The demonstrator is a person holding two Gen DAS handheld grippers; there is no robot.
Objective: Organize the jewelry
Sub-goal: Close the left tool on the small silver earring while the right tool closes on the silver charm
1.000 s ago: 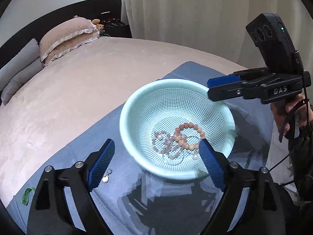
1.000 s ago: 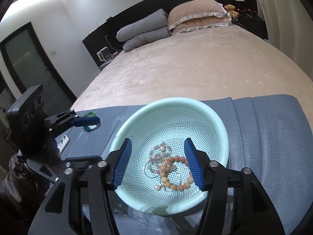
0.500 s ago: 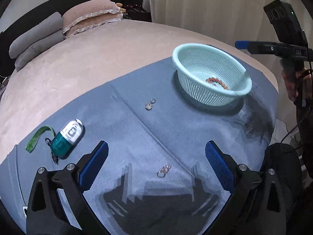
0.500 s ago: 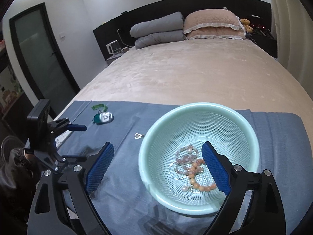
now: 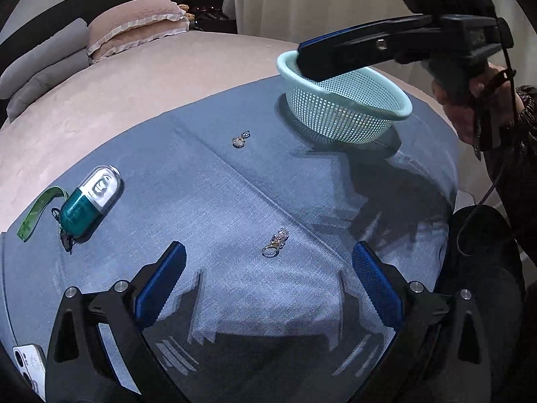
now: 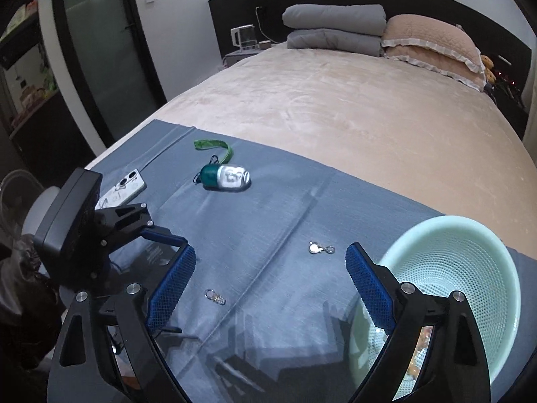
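Observation:
A mint-green mesh basket [image 5: 349, 107] stands on the blue cloth [image 5: 235, 201] and holds bead bracelets, partly seen in the right wrist view [image 6: 446, 288]. A small ring-and-charm piece [image 5: 276, 242] lies on the cloth just ahead of my open, empty left gripper [image 5: 268, 282]; it also shows in the right wrist view [image 6: 214, 296]. A round silver pendant [image 5: 240, 139] lies farther off, also in the right wrist view [image 6: 320, 248]. My right gripper [image 6: 272, 278] is open and empty, above the cloth beside the basket.
A teal and white capsule-shaped case [image 5: 89, 201] with a green strap [image 5: 37, 213] lies at the left. A white phone [image 6: 122, 189] lies at the cloth's left edge. The beige bed [image 6: 335, 107] with pillows [image 6: 433, 45] stretches behind.
Both grippers pulled back from the basket and swung left. The left gripper now hovers over the ring-and-charm piece; the right now faces the open cloth with the basket at its right.

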